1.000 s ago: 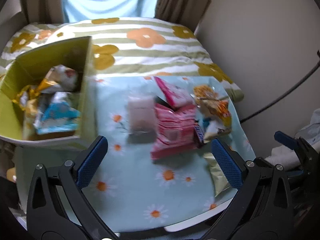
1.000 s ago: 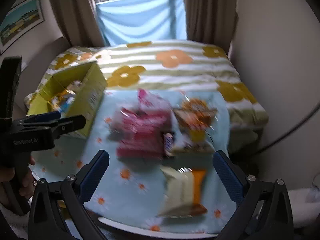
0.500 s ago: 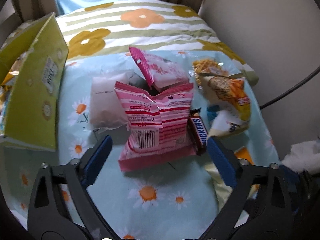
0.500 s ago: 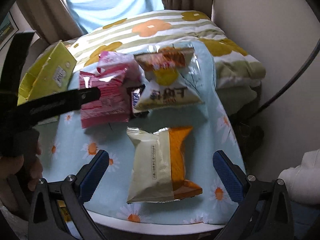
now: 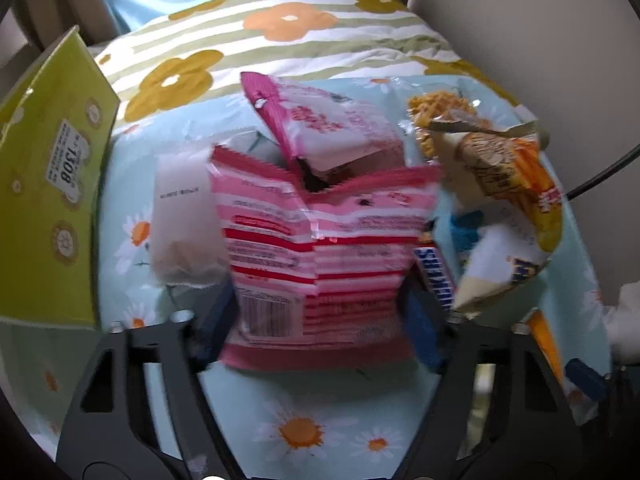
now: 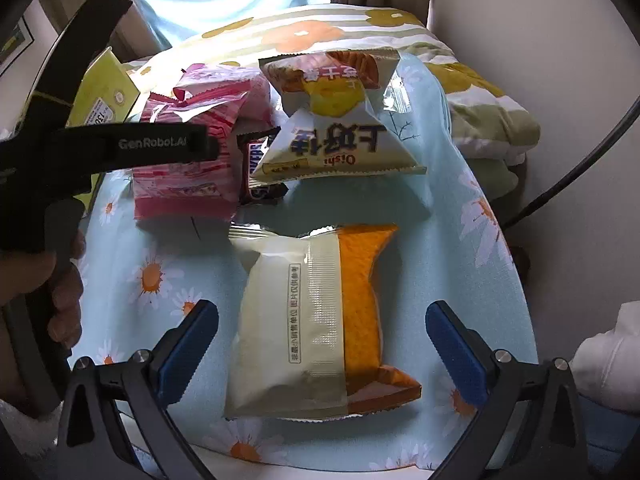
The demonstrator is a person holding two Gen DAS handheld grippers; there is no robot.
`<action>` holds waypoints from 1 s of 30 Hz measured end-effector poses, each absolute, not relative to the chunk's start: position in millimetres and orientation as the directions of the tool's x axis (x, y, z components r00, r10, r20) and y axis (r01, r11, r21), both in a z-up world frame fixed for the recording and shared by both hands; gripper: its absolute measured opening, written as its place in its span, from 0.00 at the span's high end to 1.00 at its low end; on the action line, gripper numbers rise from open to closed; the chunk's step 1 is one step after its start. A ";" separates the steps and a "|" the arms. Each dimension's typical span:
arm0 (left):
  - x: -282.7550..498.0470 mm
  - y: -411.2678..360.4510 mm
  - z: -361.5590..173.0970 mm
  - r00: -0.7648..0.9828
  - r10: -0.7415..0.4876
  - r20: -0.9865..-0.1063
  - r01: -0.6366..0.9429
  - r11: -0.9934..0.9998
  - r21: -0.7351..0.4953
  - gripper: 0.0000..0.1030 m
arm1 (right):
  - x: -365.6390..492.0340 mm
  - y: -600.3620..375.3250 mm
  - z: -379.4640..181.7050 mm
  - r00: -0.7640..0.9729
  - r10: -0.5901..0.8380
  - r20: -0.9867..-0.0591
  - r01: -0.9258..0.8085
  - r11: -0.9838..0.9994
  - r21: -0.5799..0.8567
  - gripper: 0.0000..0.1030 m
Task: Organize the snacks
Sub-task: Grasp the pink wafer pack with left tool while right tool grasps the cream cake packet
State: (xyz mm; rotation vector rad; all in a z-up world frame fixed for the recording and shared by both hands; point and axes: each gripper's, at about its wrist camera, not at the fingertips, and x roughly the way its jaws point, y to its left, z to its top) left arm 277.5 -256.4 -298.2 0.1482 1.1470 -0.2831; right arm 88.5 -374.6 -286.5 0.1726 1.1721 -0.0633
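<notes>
Left wrist view shows the left tongs [image 5: 316,320] straddling the near end of a pink-and-white striped plastic snack bag [image 5: 320,256]; their jaws have just been closing with the bag between them. The blue pads sit at the bag's two sides, but motion blur hides whether they already press on it, so I cannot tell if the grip is made. The bag lies on the daisy-print, light-blue cloth of the worktop [image 5: 300,412], touching a brown Snickers bar [image 5: 436,272] on one side and a pale translucent packet [image 5: 184,224] on the other.

The right tongs [image 6: 322,344] hang spread wide, pads clear on both sides of a cream-and-orange foil cake packet [image 6: 312,320], nothing held.

The step in hand looks like picking up two snacks for the yellow-green cardboard box [image 5: 48,200] beside the pile. Next, the left tongs likely need to finish pinching and lift without dragging the bar; the right ones need to drop lower and close across the packet.

The box's inside is out of sight, so its contents cannot be judged. A second pink packet [image 5: 332,128] and an orange chip bag [image 5: 504,168] overlap behind, their edges hard to separate.
</notes>
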 end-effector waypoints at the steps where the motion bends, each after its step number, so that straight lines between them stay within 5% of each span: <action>1: 277.5 -257.0 -298.0 0.383 -0.147 -0.912 0.304 0.952 -0.026 0.36 | 89.8 -376.1 -287.6 0.387 0.041 -0.921 0.143 0.984 0.104 0.00; 8: 277.1 -255.6 -295.5 0.374 -0.164 -0.913 0.348 0.937 -0.026 0.40 | 94.5 -370.7 -292.3 0.391 0.018 -0.920 0.152 0.985 0.084 0.00; 17: 265.6 -246.0 -288.3 0.362 -0.191 -0.912 0.362 0.931 -0.051 0.42 | 96.7 -364.9 -297.9 0.392 0.008 -0.920 0.176 0.981 0.084 0.16; 20: 263.8 -245.4 -287.7 0.357 -0.199 -0.912 0.370 0.927 -0.058 0.42 | 95.3 -361.2 -299.6 0.385 0.004 -0.923 0.175 0.981 0.077 0.30; 30: 251.9 -235.2 -279.3 0.378 -0.214 -0.901 0.362 0.929 -0.069 0.42 | 90.6 -361.9 -297.8 0.399 0.003 -0.917 0.186 0.979 0.084 0.38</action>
